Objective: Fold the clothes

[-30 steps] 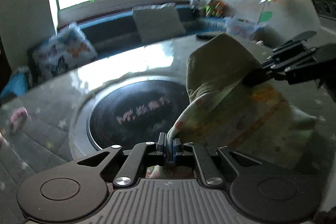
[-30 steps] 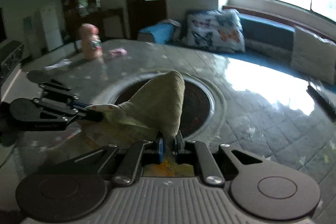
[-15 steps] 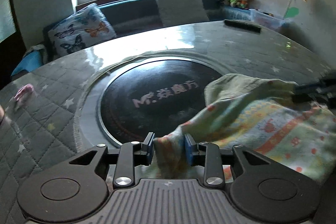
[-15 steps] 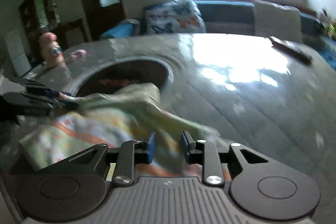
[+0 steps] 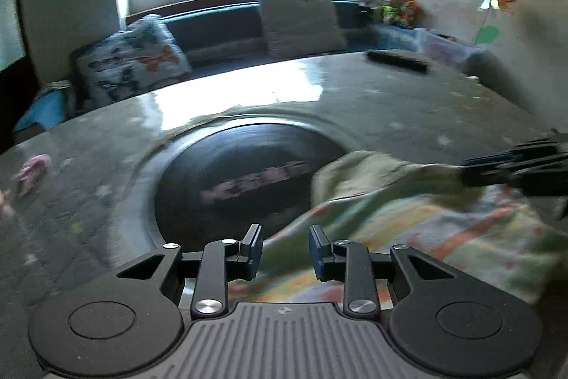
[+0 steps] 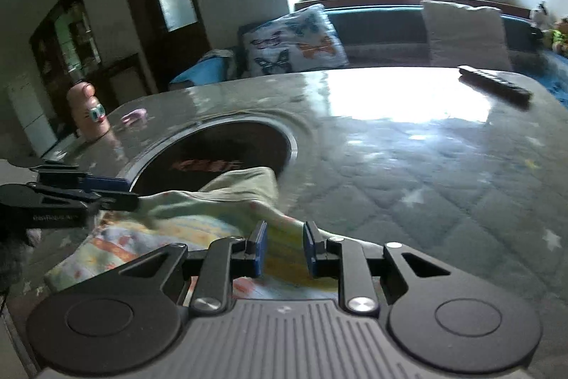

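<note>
The patterned cloth (image 5: 443, 237) lay rumpled on the bench (image 6: 408, 166); both tongs – left (image 5: 285, 251), right (image 6: 283, 251) – had just opened, jaws apart. Only the right view showed a pink toy (image 6: 88, 112).

Soft printed cloth (image 5: 443, 237) on a glossy quilted table cover (image 6: 408, 166); matt black plastic tool (image 5: 284, 253).

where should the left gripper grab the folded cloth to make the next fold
Probably the near corner of the cloth lying between the open left gripper, approached low from the near table edge: that edge lies flat and loose, while the far end is bunched.
</note>
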{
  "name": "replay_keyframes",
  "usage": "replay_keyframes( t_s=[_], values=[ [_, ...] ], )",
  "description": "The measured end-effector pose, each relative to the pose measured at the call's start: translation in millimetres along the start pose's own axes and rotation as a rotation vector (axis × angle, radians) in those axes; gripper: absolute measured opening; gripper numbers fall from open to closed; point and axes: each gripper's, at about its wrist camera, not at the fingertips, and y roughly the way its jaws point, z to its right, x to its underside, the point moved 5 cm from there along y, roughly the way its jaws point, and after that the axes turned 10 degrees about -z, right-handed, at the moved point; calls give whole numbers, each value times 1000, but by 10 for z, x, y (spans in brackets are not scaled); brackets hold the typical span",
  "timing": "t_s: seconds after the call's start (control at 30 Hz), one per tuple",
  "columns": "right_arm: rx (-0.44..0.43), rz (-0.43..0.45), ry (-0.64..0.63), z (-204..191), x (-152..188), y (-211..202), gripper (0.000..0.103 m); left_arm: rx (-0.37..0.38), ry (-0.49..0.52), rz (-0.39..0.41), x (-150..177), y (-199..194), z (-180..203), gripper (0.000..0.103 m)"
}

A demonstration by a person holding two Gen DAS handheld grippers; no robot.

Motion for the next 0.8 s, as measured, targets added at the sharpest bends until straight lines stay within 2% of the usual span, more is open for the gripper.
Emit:
replay_keyframes(
  t_s=[0.13, 0.2, 0.37, 0.47, 0.53, 0.73, 0.8],
  values=[
    [17, -55, 1, -44, -69, 241, 22, 43, 27, -9, -90, 105, 225, 32],
    [24, -62, -4, -28, -78, 294, 26, 54, 24, -18, -125, 177, 289, 32],
    [39, -22, 23, 78, -25, 50, 26, 63, -4, -31, -140, 282, 320, 32],
    [54, -4, 48, 175, 77, -157, 27, 57, -9, -21, -123, 238, 327, 40],
    [60, -5, 69, 241, 188, -278, 27, 60, -6, -5, -103, 184, 345, 51],
    [68, -26, 103, 295, 506, -470, 27, 63, 24, 27, -9, 34, 483, 67],
    [63, -31, 109, 284, 576, -487, 27, 57, 34, 39, 33, -24, 529, 68]
  ],
)
